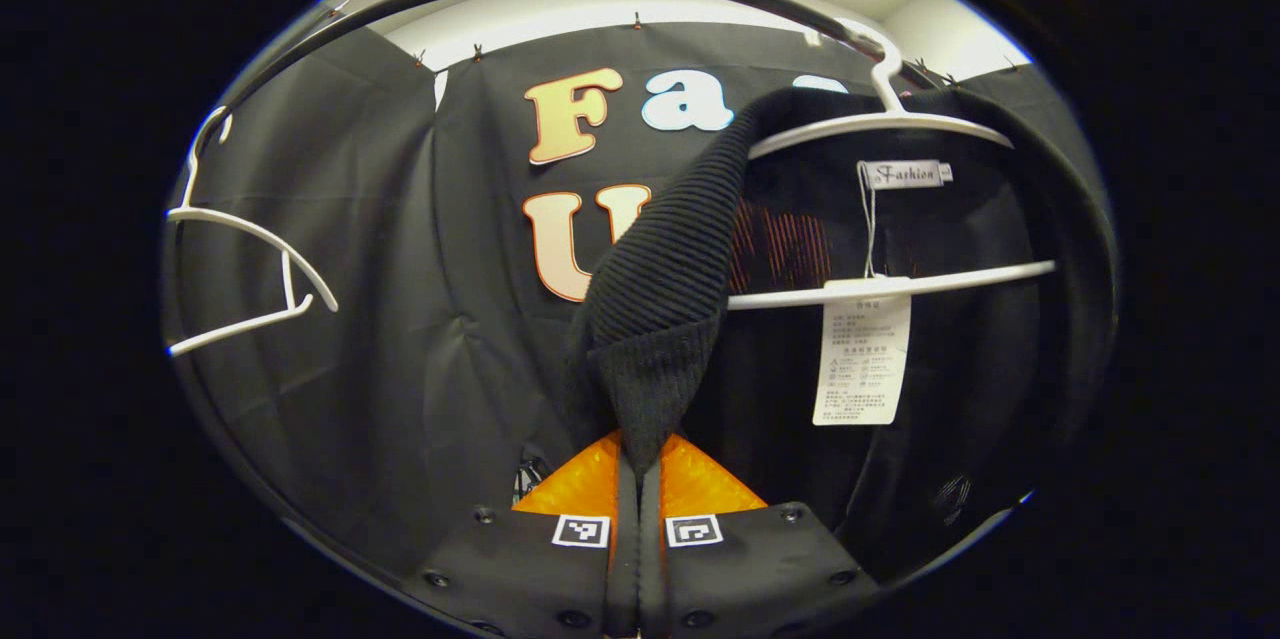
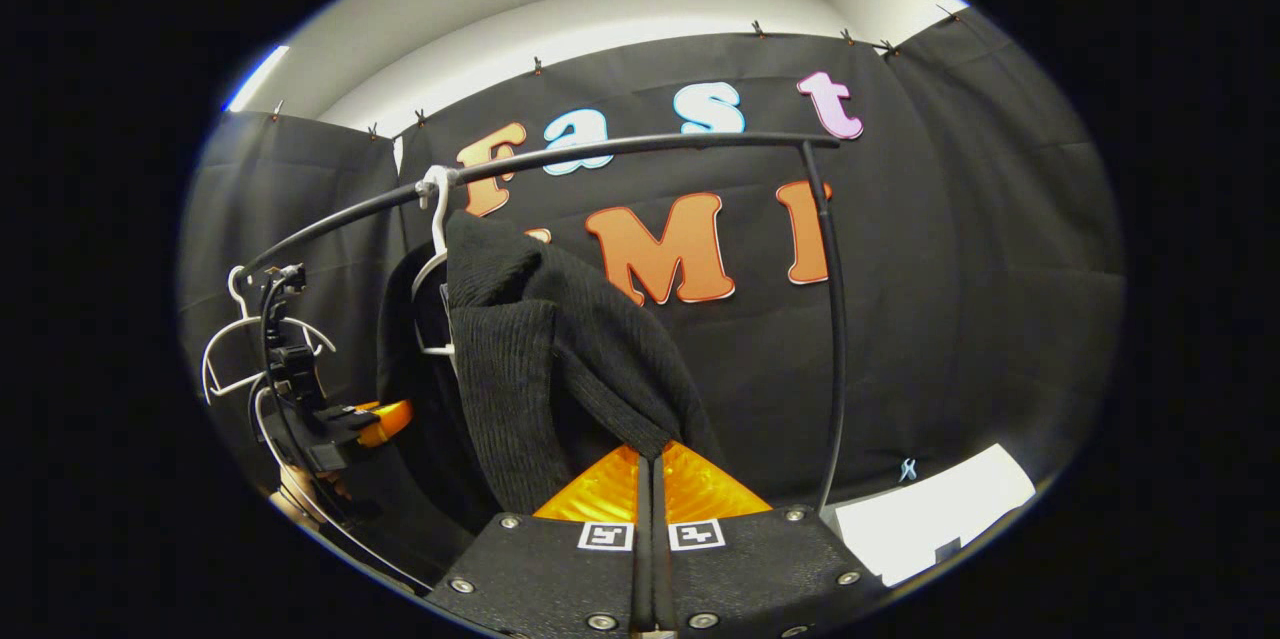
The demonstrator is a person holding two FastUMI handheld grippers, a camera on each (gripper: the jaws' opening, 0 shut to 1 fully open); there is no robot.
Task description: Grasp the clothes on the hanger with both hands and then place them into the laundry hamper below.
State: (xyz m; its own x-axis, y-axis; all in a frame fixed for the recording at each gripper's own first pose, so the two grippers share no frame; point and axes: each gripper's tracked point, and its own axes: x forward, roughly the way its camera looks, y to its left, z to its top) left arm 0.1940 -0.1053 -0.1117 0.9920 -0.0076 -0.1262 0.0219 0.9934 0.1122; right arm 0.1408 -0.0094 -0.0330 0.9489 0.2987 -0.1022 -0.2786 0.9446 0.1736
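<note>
Two grippers are pinched onto the black knit garment (image 1: 660,289) — the left gripper (image 1: 638,464) has its fingers pressed together on a ribbed edge rising straight ahead of it, and the right gripper (image 2: 652,464) clamps a fold just above its tips. Beyond, the garment hangs on a white hanger (image 1: 890,124) hooked over the rail (image 2: 620,154). Pulling down unevenly could snag the knit on the hanger — or drag it off the rail.

Landmark: black rail (image 2: 640,147). Black knit garment (image 2: 560,349) on white hanger (image 1: 880,134) blocks the span under the rail's middle. Spare white hanger (image 1: 245,264) occupies its far end. Open gap between them; upright post (image 2: 830,319) bounds the other side.
</note>
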